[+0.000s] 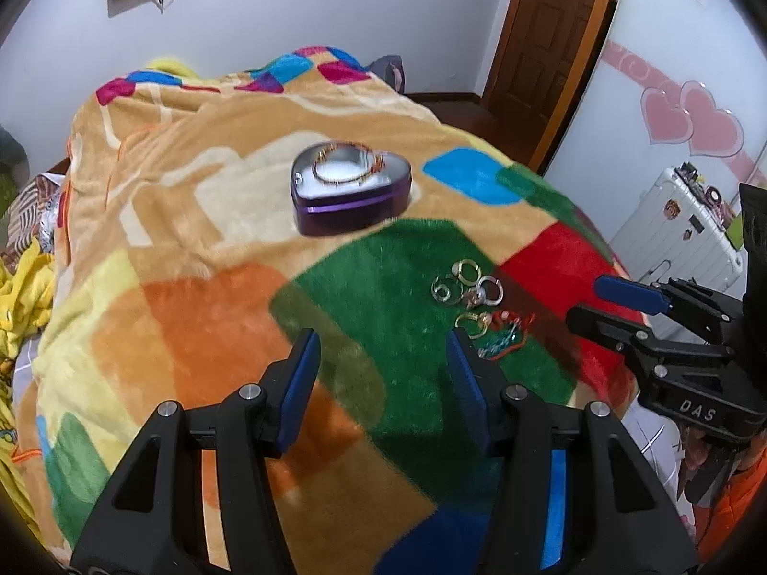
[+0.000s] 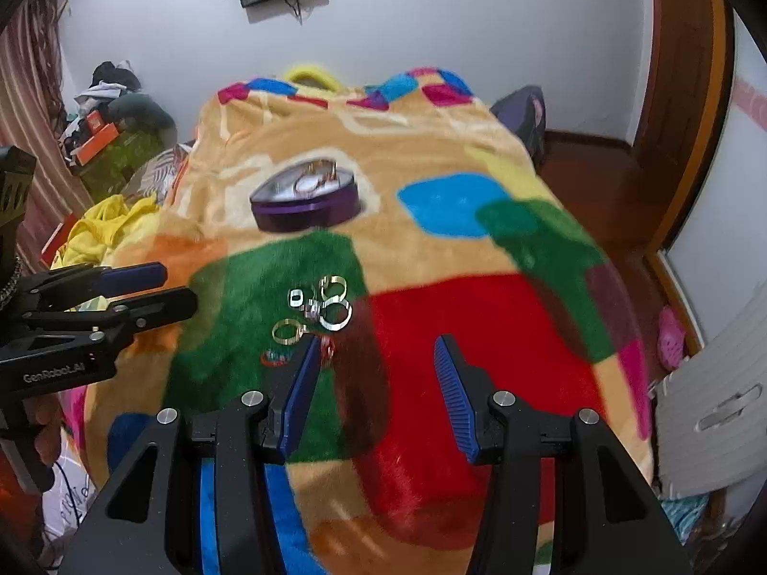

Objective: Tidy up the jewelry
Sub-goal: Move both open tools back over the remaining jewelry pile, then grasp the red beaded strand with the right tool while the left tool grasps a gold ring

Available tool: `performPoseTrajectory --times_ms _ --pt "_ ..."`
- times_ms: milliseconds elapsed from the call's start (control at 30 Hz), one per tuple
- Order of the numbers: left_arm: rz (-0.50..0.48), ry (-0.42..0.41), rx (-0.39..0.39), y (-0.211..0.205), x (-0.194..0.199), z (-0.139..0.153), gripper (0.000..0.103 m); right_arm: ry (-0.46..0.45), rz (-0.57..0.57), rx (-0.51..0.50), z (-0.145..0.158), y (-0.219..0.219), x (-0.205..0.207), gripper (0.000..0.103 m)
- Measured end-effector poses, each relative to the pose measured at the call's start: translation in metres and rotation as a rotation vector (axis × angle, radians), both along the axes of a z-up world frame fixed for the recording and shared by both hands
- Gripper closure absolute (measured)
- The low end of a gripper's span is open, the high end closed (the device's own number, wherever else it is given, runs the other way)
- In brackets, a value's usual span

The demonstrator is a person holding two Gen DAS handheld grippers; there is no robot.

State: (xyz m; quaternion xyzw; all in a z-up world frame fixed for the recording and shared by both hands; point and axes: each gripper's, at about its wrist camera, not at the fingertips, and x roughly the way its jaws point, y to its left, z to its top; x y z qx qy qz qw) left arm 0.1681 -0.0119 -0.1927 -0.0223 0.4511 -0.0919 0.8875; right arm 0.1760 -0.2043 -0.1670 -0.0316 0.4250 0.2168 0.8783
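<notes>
A purple heart-shaped jewelry box (image 1: 351, 190) sits open on the blanket with a beaded bracelet (image 1: 346, 165) lying in it; it also shows in the right wrist view (image 2: 305, 201). Several loose rings (image 1: 467, 283) and a small beaded piece (image 1: 503, 335) lie on the green and red patches, nearer than the box; the rings also show in the right wrist view (image 2: 319, 309). My left gripper (image 1: 383, 342) is open and empty, just left of the rings. My right gripper (image 2: 376, 350) is open and empty, just right of them.
A colourful fleece blanket (image 1: 201, 249) covers the bed. A white suitcase (image 1: 671, 220) stands at the right, a wooden door (image 1: 541, 38) behind. Yellow cloth (image 2: 105, 230) and clutter lie left of the bed.
</notes>
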Motion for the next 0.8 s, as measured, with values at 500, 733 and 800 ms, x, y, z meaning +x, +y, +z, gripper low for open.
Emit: performPoseTrajectory --times_ms 500,733,800 --pt "0.010 0.046 -0.015 0.009 0.005 -0.017 0.049 0.062 0.109 0.008 -0.029 0.030 0.003 0.056" --pt "-0.006 0.049 -0.022 0.002 0.011 -0.017 0.049 0.027 0.151 -0.006 -0.032 0.033 -0.002 0.067" --pt "-0.014 0.050 -0.024 -0.002 0.012 -0.017 0.049 0.031 0.161 0.000 -0.031 0.034 -0.002 0.077"
